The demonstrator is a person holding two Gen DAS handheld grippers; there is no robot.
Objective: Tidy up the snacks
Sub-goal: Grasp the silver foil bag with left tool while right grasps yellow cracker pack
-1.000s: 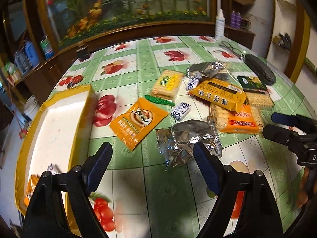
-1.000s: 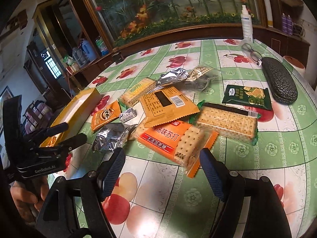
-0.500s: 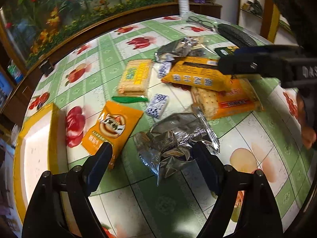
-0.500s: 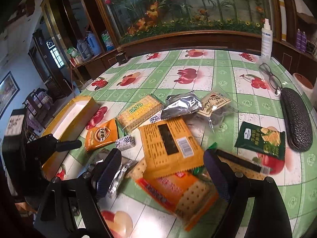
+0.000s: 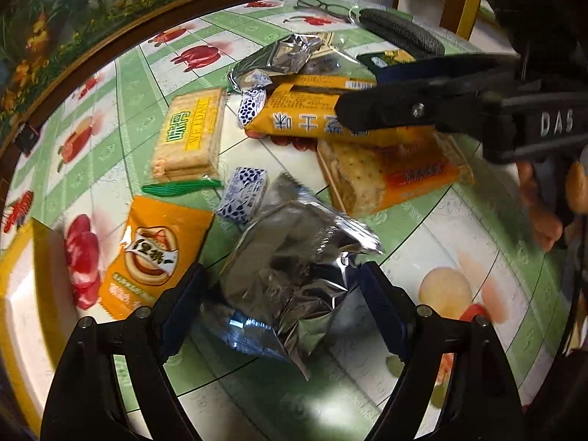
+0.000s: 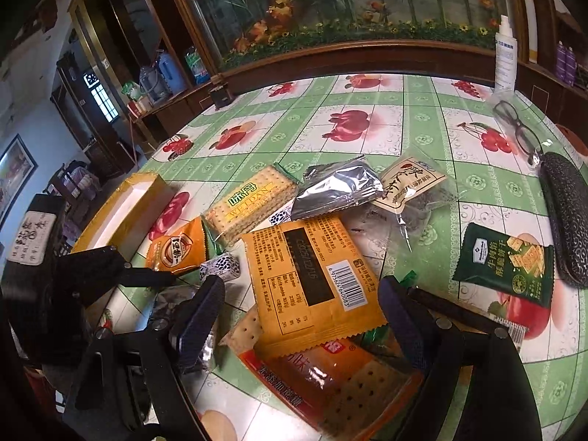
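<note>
Snack packets lie scattered on a fruit-print tablecloth. A crumpled silver foil packet (image 5: 290,264) lies between the fingers of my left gripper (image 5: 279,294), which is open and tilted down over it; the pads stand at its edges without squeezing. My right gripper (image 6: 301,294) is open too, with a yellow-orange packet with a barcode (image 6: 308,275) between its fingers and a red soda cracker pack (image 6: 330,378) under it. In the left wrist view the right gripper (image 5: 362,90) hovers over that yellow-orange packet (image 5: 305,125). A yellow box (image 6: 147,180) with a white inside stands at the left.
Around lie a Weidan cracker pack (image 5: 191,136), a small orange packet (image 5: 154,253), blue-and-white candies (image 5: 244,194), a second silver packet (image 6: 338,187), a tea packet (image 6: 408,183) and a green packet (image 6: 507,261). Glasses (image 6: 518,128), a dark case (image 6: 566,213) and a spray bottle (image 6: 505,55) sit far right.
My left gripper sank and rolled toward the silver packet, which now lies between its fingers. The right gripper moved forward over the yellow-orange packet and its jaws widened a little.
</note>
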